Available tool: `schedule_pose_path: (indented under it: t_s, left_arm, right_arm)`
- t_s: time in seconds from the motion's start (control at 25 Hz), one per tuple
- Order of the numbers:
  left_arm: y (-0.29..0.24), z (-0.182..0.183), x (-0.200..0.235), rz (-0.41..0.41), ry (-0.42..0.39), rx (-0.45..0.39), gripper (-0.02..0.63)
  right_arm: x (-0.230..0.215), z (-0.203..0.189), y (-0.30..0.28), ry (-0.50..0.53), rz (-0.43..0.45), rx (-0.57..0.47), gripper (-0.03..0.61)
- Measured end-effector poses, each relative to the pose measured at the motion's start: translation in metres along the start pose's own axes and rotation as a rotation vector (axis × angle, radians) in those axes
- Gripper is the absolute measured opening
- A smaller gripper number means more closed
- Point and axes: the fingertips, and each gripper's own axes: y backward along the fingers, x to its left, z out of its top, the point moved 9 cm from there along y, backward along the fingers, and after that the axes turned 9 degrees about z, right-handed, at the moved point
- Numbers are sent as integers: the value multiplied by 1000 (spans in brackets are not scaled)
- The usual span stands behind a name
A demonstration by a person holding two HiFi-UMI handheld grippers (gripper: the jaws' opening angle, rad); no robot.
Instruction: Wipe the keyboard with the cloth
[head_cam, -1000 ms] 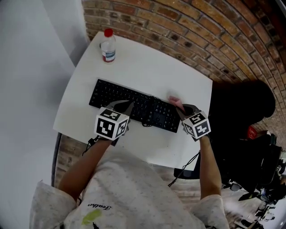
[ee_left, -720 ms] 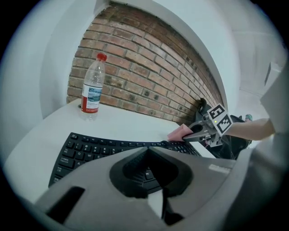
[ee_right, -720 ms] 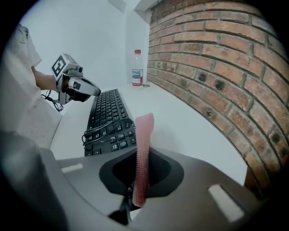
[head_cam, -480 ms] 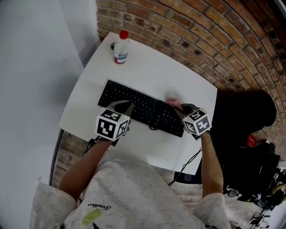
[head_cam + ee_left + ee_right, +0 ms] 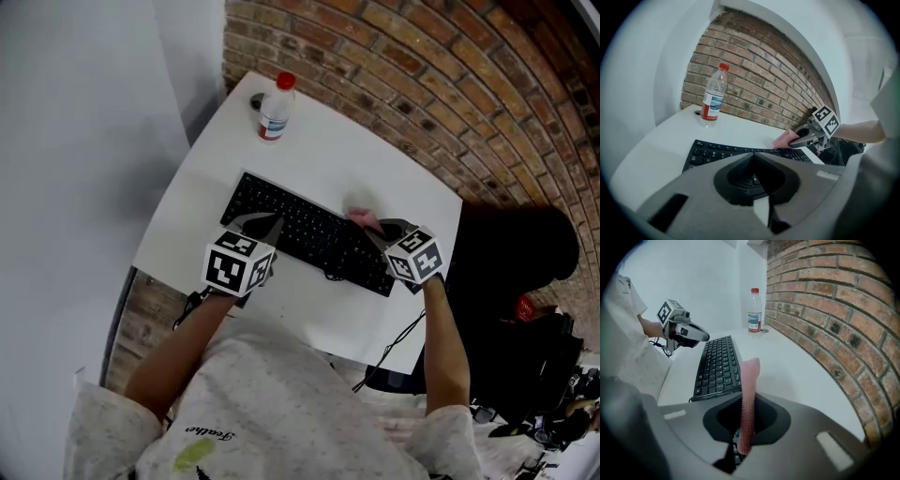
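A black keyboard [image 5: 309, 234] lies slantwise on the white table [image 5: 375, 159]. My right gripper [image 5: 378, 230] is shut on a pink cloth [image 5: 360, 217], which hangs over the keyboard's far right part. In the right gripper view the cloth [image 5: 751, 373] stands up between the jaws of the right gripper [image 5: 748, 397], beside the keyboard [image 5: 717, 362]. My left gripper [image 5: 258, 225] is shut and holds nothing, its tips over the keyboard's near left part. In the left gripper view the left gripper [image 5: 752, 155] points across the keyboard [image 5: 722, 151] at the cloth [image 5: 783, 139].
A clear water bottle [image 5: 275, 109] with a red cap stands at the table's far left corner, next to a brick wall [image 5: 450, 84]. A dark cable [image 5: 389, 352] hangs off the near table edge. A black chair [image 5: 511, 244] stands to the right.
The head view has shifted, so the table sits further right and lower in frame. The right gripper has carried the cloth slightly leftward along the keyboard. The left gripper stays on the keyboard's near left.
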Motion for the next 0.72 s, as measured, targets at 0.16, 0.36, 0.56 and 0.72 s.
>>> schedule_pose_path:
  t_s: [0.16,0.36,0.56,0.72]
  left_arm:
    - [5,0,9,3,5,-4,-8]
    - [10,2,22,10,11,-7,-8]
    - [16,1,36,19,25,-9,-8]
    - [22,2,49,28,36,-12,-8]
  right_arm:
    - [5,11,-8,14,11,8,25]
    - [9,25,-19,29,25,24,25]
    - [13,44,-32,50,47,32,25]
    - [18,58,-43,69,66,42,25]
